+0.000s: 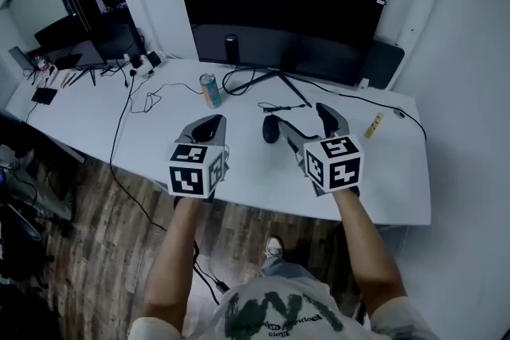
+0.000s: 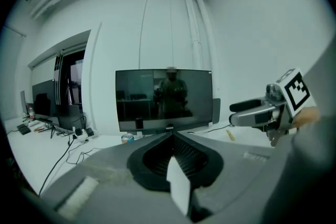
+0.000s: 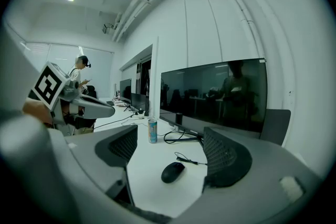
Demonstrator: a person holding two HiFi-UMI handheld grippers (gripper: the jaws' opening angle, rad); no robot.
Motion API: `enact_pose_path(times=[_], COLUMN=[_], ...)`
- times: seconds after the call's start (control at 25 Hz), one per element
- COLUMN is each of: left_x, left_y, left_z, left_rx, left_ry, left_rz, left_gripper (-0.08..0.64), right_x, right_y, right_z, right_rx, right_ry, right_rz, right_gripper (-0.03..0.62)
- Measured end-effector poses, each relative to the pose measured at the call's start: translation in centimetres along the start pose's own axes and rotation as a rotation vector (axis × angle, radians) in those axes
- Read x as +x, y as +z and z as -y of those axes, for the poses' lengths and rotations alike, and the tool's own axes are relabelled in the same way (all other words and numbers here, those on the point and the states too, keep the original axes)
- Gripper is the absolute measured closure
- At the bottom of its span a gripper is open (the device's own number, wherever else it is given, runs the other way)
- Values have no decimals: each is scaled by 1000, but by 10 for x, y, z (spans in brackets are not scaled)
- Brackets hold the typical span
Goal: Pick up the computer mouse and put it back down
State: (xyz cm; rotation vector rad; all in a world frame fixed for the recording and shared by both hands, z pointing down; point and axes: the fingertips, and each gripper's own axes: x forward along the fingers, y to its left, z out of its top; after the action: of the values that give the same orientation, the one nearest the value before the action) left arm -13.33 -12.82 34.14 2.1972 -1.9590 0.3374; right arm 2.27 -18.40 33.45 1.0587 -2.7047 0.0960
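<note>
White desk (image 1: 263, 179), black mouse (image 1: 271, 129) lying on it in front of the monitor (image 1: 279, 24), roughly mid-desk. A thin cable (image 1: 279, 106) lies on the desk just behind the mouse.

My right gripper (image 1: 303, 117) is held over the desk with its jaws spread wide and nothing clamped. From the head view the mouse sits just beside the tip of its left finger. In the right gripper view the mouse (image 3: 172, 171) shows through the gap between the two jaws, flat on the desk surface, with neither pad touching it. The gripper (image 3: 173, 155) looks straight along the desk toward the monitor (image 3: 215, 94).

My left gripper (image 1: 209, 126) is to the left of the mouse, apart from it. Its jaws are pressed together, with nothing between them; the left gripper view shows the dark pads meeting in one closed point (image 2: 173, 152). That view also catches the right gripper (image 2: 262, 112) off to the side with its marker cube.

Drink can (image 1: 209, 90) stands upright on the desk behind my left gripper, near the monitor stand. It shows in the right gripper view too (image 3: 152, 130), well beyond the mouse. Small yellow object (image 1: 374, 125) lies on the desk to the right of my right gripper, apart from it. Monitor screen is dark.
</note>
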Motion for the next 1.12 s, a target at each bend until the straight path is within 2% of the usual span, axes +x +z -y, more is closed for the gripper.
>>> enact_pose_path(times=[0.16, 0.52, 1.12], left_x=[42, 110, 154], left_y=[20, 41, 44], left_z=[-5, -9, -17], left_rx=[6, 13, 18], left_ry=[-2, -17, -21], left_rz=[7, -4, -21], left_gripper=[558, 558, 558], right_x=[28, 73, 99], right_y=[11, 11, 7], right_z=[32, 79, 110], right_rx=[15, 35, 77], right_ry=[-5, -2, -12], right_rz=[0, -15, -11], right_gripper=[210, 210, 210])
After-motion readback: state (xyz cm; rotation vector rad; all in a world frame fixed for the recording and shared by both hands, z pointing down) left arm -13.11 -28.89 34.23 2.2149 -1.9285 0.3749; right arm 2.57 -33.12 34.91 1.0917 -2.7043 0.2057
